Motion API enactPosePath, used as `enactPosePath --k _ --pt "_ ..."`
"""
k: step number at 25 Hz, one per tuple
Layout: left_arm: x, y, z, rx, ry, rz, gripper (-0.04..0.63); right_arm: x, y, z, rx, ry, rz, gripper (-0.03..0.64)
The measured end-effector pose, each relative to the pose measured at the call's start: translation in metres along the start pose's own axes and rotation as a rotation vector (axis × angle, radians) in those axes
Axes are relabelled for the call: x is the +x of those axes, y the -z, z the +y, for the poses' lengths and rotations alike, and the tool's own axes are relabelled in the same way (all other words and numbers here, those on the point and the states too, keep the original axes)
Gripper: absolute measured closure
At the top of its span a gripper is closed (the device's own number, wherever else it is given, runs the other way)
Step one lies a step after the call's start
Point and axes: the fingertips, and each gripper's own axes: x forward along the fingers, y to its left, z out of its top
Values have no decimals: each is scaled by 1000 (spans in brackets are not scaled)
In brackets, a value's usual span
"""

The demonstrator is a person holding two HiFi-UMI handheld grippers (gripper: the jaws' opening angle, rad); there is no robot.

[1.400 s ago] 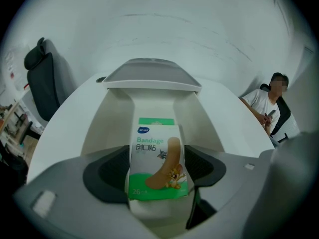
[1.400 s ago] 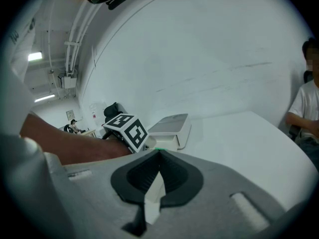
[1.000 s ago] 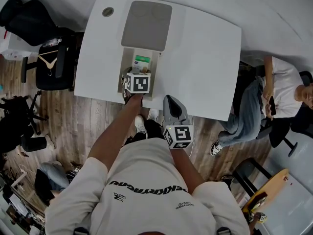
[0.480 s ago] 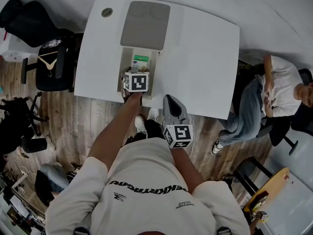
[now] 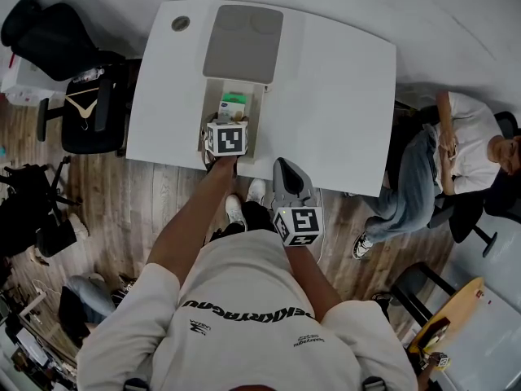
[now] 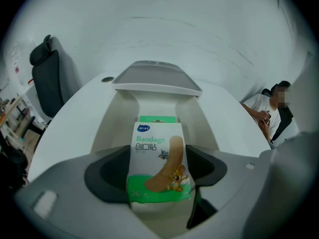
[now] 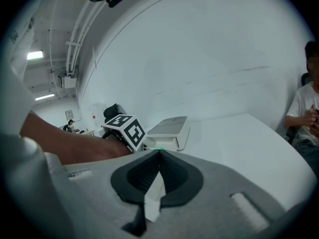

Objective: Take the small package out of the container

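The small package (image 6: 158, 163) is a white and green bandage box with a cartoon print. It stands upright between the jaws of my left gripper (image 6: 158, 171), which is shut on it over the open beige container (image 6: 112, 123). A second green-edged item (image 6: 157, 118) lies behind it inside the container. In the head view the left gripper (image 5: 229, 120) sits at the container's near end (image 5: 213, 96), with the green package (image 5: 235, 104) just beyond its cube. My right gripper (image 5: 282, 168) hangs off the table's front edge, shut on nothing (image 7: 158, 156).
The container's grey lid (image 5: 242, 43) lies flipped back toward the far side of the white table (image 5: 342, 96). A round grommet (image 5: 181, 23) sits at the far left corner. A black chair (image 5: 81, 104) stands left, and a seated person (image 5: 456, 153) is at the right.
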Motion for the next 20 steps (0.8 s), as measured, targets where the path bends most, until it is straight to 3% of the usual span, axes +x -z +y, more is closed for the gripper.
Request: enactPosePath --k 20 --pt "-50 -1 -15 10 53 -101 238 -28 -12 13 -30 31 -59 618"
